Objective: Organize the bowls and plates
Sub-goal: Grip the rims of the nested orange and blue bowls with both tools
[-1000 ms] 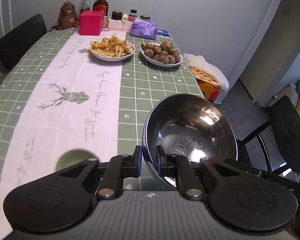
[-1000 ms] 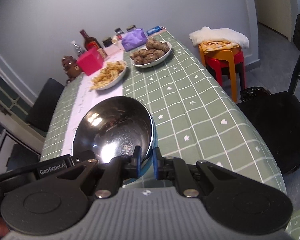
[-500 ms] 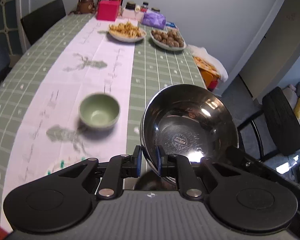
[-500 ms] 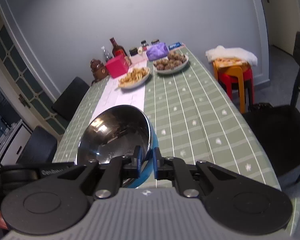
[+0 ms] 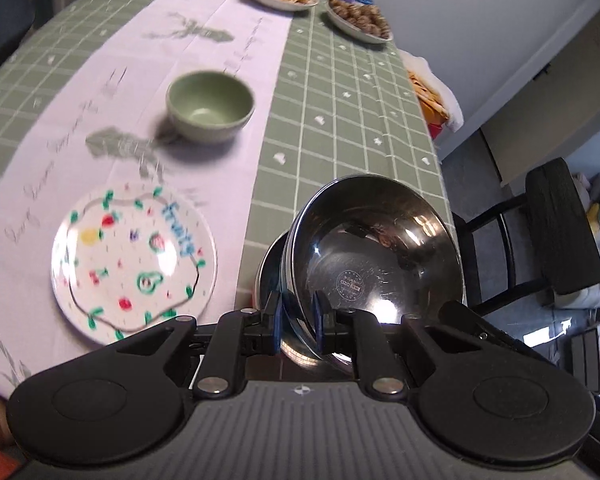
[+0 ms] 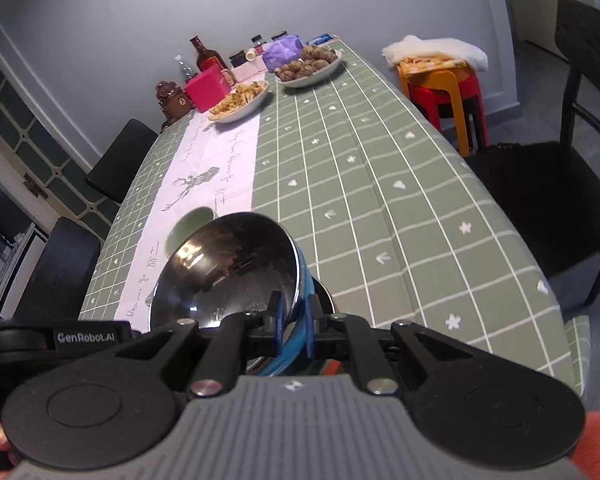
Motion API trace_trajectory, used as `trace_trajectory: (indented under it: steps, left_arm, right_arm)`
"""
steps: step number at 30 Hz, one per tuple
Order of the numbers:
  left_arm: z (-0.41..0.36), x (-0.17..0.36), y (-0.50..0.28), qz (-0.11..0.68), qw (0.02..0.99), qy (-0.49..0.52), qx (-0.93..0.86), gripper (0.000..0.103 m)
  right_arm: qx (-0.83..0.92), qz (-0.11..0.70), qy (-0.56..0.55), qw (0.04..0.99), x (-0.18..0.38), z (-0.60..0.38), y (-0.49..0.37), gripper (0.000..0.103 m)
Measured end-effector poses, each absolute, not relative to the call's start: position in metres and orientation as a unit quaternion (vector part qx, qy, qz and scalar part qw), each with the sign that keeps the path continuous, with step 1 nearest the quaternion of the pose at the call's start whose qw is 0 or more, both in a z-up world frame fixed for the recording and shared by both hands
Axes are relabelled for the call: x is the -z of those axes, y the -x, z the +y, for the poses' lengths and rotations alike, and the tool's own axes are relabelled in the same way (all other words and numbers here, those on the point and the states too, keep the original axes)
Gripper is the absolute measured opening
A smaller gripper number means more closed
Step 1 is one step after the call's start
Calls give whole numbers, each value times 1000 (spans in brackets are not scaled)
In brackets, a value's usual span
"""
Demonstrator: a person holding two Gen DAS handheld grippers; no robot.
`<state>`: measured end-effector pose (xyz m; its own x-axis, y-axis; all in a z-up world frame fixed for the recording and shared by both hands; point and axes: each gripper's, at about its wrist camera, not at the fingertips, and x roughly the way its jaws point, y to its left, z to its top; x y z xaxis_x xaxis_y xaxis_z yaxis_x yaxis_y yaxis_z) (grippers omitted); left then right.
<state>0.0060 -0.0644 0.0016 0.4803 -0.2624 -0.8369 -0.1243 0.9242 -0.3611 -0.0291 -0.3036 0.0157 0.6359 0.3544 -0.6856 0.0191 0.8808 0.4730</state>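
One steel bowl (image 5: 376, 264), one green bowl (image 5: 210, 105), one plate (image 5: 132, 260)

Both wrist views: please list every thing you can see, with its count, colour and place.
Steel bowl: one, silver, clamped at opposite rims by both grippers.
Second steel bowl: one, silver, just beneath the held bowl.
Small bowl: one, green, on the runner.
Fruit plate: one, white, near table edge.
Food plates: two, far end.
Stools: orange on red, stacked.
Left gripper: black, shut.
Right gripper: black, shut.
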Motion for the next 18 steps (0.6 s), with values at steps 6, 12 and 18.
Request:
trace_trajectory:
  steps: [6,12,18]
  left_arm:
    - [-60,9,3,486,844,228,14,17]
    - [-62,19,7,493,833,249,12,19]
    - [-66,21,9,480,845,235,11,22]
  right_arm:
    - [-96,410,-221,880,-2,-299,29,8]
    - [-91,409,-251,873,9,-309,28,8]
    - [-96,413,-257,869,15,-309,25,8]
